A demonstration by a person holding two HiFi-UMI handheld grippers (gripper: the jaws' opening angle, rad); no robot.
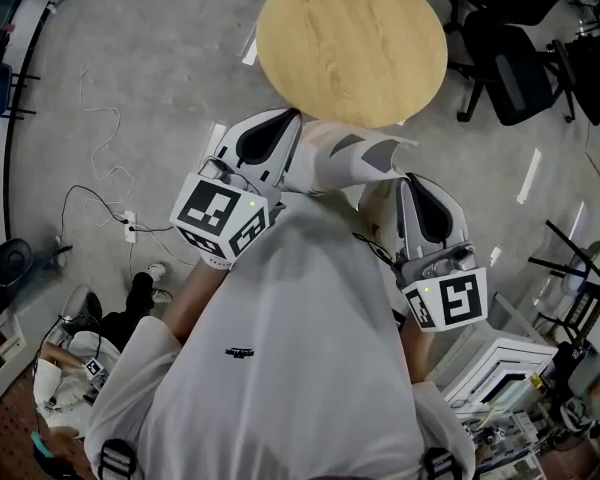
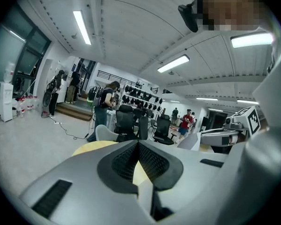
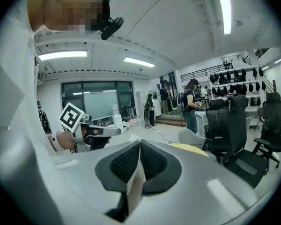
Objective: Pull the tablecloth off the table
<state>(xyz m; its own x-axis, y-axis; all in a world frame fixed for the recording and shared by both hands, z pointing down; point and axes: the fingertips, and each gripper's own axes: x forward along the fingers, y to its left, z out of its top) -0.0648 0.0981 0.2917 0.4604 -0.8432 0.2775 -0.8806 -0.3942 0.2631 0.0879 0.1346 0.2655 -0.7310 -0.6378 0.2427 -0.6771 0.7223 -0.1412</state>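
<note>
Left tool (image 1: 292, 123), right tool (image 1: 407, 183) tight on tablecloth (image 1: 345, 160), edge indistinct against shirt (image 1: 280, 368)

**Tablecloth** (image 1: 348, 160): pale cloth with grey shapes, bunched into a crumpled band. It is off the worktop, at the centre of the head view, just below the worktop's lower edge. One end is pinched in the left tool (image 1: 296, 118) and the other runs to the right tool (image 1: 408, 180). Each gripper view shows a thin pale fold clamped between closed pads.

**Worktop** (image 1: 352, 43): round, light wood grain, its whole top showing. It sits at the upper centre of the head view.
</note>
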